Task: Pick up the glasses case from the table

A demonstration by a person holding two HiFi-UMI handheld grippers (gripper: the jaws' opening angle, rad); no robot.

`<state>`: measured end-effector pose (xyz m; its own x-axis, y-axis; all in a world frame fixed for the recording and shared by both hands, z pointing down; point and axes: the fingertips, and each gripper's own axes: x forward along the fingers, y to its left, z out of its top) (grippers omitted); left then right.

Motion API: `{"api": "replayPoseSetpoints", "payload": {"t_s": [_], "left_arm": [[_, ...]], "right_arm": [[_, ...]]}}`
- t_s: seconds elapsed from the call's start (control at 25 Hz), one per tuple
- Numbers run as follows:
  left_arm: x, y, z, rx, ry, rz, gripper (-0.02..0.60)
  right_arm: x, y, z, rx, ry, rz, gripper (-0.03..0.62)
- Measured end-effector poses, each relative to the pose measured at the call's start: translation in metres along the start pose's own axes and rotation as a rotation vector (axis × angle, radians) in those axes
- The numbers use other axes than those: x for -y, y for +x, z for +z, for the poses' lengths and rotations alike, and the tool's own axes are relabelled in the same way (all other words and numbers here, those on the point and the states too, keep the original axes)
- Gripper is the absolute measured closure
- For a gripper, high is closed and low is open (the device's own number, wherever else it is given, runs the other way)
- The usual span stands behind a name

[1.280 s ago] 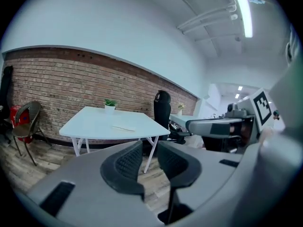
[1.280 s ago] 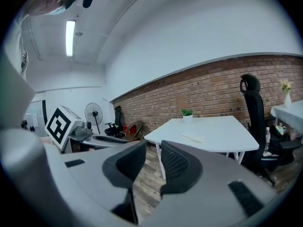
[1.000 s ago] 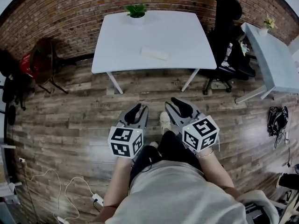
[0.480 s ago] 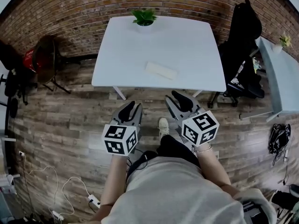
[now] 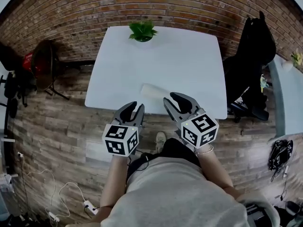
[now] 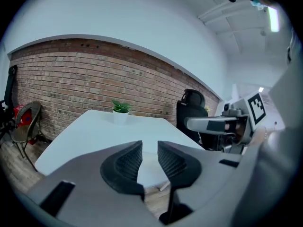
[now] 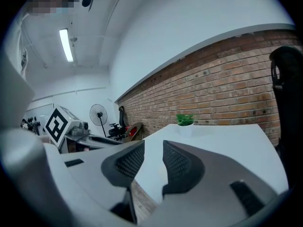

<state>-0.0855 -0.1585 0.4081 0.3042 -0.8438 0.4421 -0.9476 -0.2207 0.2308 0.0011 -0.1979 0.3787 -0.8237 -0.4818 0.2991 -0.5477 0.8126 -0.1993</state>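
A pale, flat glasses case (image 5: 151, 91) lies on the white table (image 5: 189, 60) near its front edge. In the head view my left gripper (image 5: 134, 109) hovers at the table's front edge, just short of and left of the case. My right gripper (image 5: 174, 98) is over that edge, just right of the case. Neither touches it. Both are open: the left gripper view shows a narrow gap between the left gripper's (image 6: 149, 150) ribbed pads with only table behind, and the right gripper (image 7: 154, 150) looks the same in its own view.
A potted plant (image 5: 142, 31) stands at the table's far edge by the brick wall. A black office chair (image 5: 255, 46) is at the right, a dark chair (image 5: 42, 63) at the left, a second white table (image 5: 289, 93) far right. Cables (image 5: 71, 207) lie on the wooden floor.
The table and case have come much closer in the head view. Both grippers went from over the wooden floor to the table's front edge, jaws unchanged.
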Motion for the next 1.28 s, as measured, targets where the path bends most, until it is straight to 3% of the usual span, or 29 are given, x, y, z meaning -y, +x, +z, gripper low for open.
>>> {"api": "replayPoseSetpoints", "payload": {"t_s": [0.32, 0.68, 1.28], "left_arm": [[-0.008, 0.051, 0.008, -0.056, -0.020, 0.021, 0.502], [-0.032, 0.059, -0.016, -0.114, -0.102, 0.056, 0.502], [-0.071, 0.068, -0.042, -0.158, -0.182, 0.012, 0.502]], "right_arm": [[0.049, 0.031, -0.005, -0.071, 0.009, 0.051, 0.484], [0.049, 0.062, -0.036, -0.176, 0.041, 0.106, 0.462], [0.040, 0.105, -0.050, -0.310, -0.026, 0.110, 0.403]]}}
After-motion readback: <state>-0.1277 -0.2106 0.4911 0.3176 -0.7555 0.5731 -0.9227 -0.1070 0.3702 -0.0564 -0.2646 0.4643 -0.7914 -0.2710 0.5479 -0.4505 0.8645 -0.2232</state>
